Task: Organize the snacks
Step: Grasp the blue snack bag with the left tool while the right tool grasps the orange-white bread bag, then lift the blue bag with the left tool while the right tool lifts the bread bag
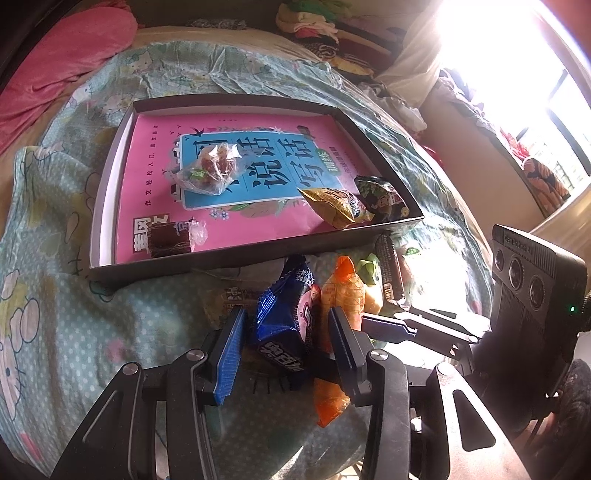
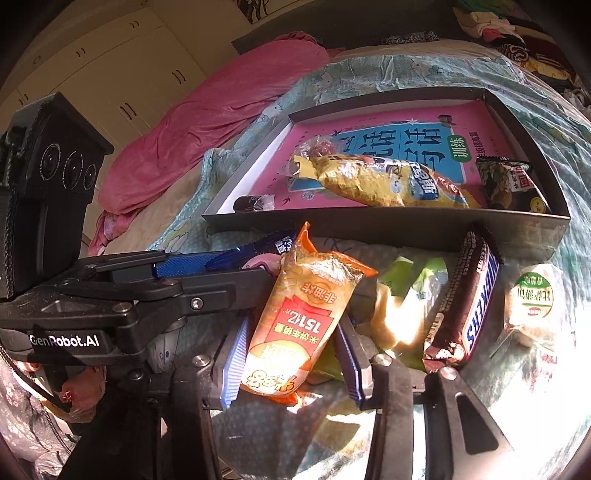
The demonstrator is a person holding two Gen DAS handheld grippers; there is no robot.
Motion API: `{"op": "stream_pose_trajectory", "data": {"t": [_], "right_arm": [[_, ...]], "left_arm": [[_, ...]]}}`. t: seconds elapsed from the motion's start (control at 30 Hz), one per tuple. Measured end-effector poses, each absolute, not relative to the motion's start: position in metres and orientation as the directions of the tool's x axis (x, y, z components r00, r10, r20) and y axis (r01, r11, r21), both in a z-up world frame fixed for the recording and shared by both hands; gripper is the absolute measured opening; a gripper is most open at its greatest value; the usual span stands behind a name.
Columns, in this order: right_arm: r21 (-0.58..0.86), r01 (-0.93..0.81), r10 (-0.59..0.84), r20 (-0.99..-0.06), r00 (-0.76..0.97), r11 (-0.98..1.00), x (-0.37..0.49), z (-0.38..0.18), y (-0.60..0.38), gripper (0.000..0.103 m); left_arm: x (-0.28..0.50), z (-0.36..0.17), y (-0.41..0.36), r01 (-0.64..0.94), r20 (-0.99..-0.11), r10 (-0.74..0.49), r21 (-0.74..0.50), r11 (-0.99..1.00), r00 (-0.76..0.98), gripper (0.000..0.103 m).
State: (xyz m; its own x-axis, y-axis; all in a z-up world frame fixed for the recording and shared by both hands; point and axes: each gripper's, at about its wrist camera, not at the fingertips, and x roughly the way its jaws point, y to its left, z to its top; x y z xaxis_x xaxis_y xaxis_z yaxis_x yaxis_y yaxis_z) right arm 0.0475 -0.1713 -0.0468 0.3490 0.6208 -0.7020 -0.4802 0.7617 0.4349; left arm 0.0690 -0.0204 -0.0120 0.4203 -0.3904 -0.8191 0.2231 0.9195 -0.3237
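A dark shallow box (image 1: 240, 99) lined with a pink book cover lies on the bed. It holds a clear bag of brown pieces (image 1: 207, 170), a yellow packet (image 1: 332, 206), a dark green packet (image 1: 384, 199) and a brown sweet (image 1: 170, 240). In front of the box, my left gripper (image 1: 287, 312) is shut on a blue snack packet (image 1: 280, 332). Right beside it, my right gripper (image 2: 291, 321) has its pads against both sides of an orange packet (image 2: 295, 317). A Snickers bar (image 2: 469, 302), a pale green packet (image 2: 406, 295) and a round white-green snack (image 2: 532, 299) lie loose on the sheet.
The bed has a teal cartoon-print sheet (image 1: 92, 332). A pink blanket (image 1: 62, 66) is bunched at the far left, and piles of clothes (image 1: 325, 33) sit behind the box. A bright window (image 1: 535, 110) is at the right, a wardrobe (image 2: 110, 74) at the left.
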Motion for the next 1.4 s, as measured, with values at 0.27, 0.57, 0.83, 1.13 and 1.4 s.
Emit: {"op": "stream_pose_trajectory", "data": {"t": [0.27,0.57,0.83,1.13,1.4], "right_arm": [[0.479,-0.455,0.646,-0.677,0.352,0.75,0.047,-0.044,-0.185,0.041],[0.414,-0.471,0.61,-0.673,0.418,0.779,0.04,-0.027,-0.2,0.038],[0.424,-0.435,0.6,-0.656,0.457,0.794,0.047,-0.024,-0.215,0.034],[0.464,-0.407,0.616,-0.627,0.476,0.787,0.053,-0.024,-0.226,0.034],[0.452,-0.421,0.617,-0.602,0.507,0.787,0.051,-0.016,-0.228,0.033]], "left_arm": [[0.072,-0.014,-0.024,0.238,-0.817,-0.409,-0.337,0.911,0.406,0.045],[0.078,-0.018,-0.032,0.268,-0.814,-0.433,-0.351,0.897,0.386,0.043],[0.08,-0.026,-0.043,0.283,-0.832,-0.417,-0.327,0.902,0.367,0.033],[0.076,-0.025,-0.041,0.268,-0.819,-0.419,-0.333,0.904,0.393,0.023],[0.067,-0.003,-0.029,0.252,-0.789,-0.422,-0.342,0.905,0.446,0.022]]}}
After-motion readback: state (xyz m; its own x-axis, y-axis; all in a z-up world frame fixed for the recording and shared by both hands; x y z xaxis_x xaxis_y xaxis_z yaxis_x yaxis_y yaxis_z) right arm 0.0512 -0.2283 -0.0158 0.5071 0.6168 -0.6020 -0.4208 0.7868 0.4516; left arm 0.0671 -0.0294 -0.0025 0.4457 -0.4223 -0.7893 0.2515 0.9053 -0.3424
